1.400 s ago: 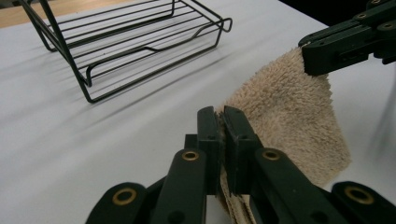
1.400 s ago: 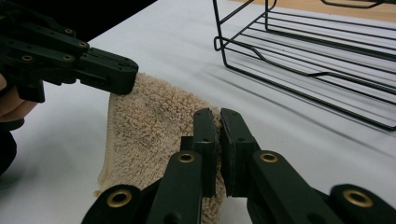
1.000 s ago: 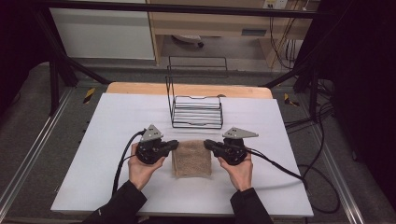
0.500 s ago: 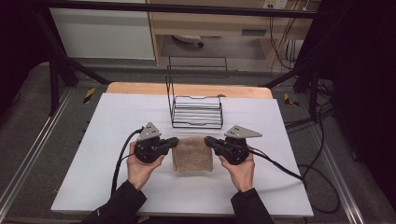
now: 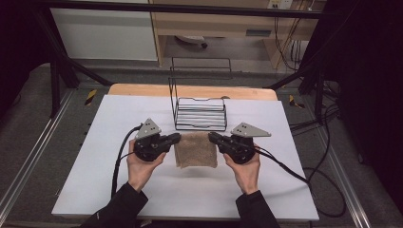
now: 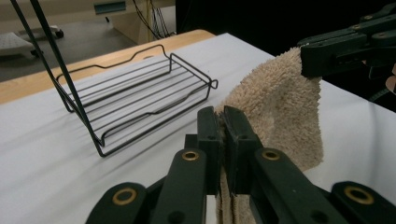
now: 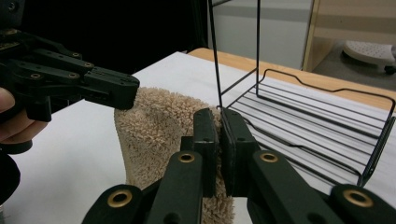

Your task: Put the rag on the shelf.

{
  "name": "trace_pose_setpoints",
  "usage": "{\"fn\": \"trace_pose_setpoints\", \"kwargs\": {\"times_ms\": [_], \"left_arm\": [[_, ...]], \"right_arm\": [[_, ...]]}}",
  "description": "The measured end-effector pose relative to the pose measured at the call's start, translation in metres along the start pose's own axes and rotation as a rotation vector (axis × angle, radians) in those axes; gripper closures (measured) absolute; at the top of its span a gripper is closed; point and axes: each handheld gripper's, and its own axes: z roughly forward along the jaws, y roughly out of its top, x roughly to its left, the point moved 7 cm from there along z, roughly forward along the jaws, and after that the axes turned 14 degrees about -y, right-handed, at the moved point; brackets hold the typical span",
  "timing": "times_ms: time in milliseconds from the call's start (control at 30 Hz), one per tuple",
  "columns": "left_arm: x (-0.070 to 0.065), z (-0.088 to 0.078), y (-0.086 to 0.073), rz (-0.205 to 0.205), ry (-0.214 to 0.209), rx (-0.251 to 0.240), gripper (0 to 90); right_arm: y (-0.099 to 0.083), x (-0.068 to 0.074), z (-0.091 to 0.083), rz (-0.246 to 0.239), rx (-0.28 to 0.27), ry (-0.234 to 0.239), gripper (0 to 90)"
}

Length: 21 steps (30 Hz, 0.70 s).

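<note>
The white tabletop [image 5: 95, 156] takes up most of what's in front of the person, with a black wire rack [image 5: 199, 113] standing toward its far edge. Just on the near side of the rack is a tan terry towel [image 5: 196, 149], folded to a small, near-square pad, its slightly longer side running away from the person toward the rack. The left claw [image 5: 175, 138] is clamped tight on its far left corner and the right claw [image 5: 213, 137] on its far right corner; in the gripper views the far edge is lifted and the cloth sags between them, while the near part looks to lie on the tabletop. It reads as light, soft and floppy, not slippery, so corners are the sensible place to grip.
</note>
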Motion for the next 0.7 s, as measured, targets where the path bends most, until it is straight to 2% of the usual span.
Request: {"fn": "trace_pose_setpoints", "kwargs": {"times_ms": [467, 700], "left_arm": [[0.0, -0.011, 0.031, 0.024, 0.009, -0.116, 85.9], [0.0, -0.015, 0.043, 0.034, 0.013, -0.152, 86.0]], "right_arm": [[0.031, 0.001, -0.009, -0.009, -0.102, -0.016, 85.8], [0.043, 0.002, -0.013, -0.015, -0.138, -0.021, 85.8]]}}
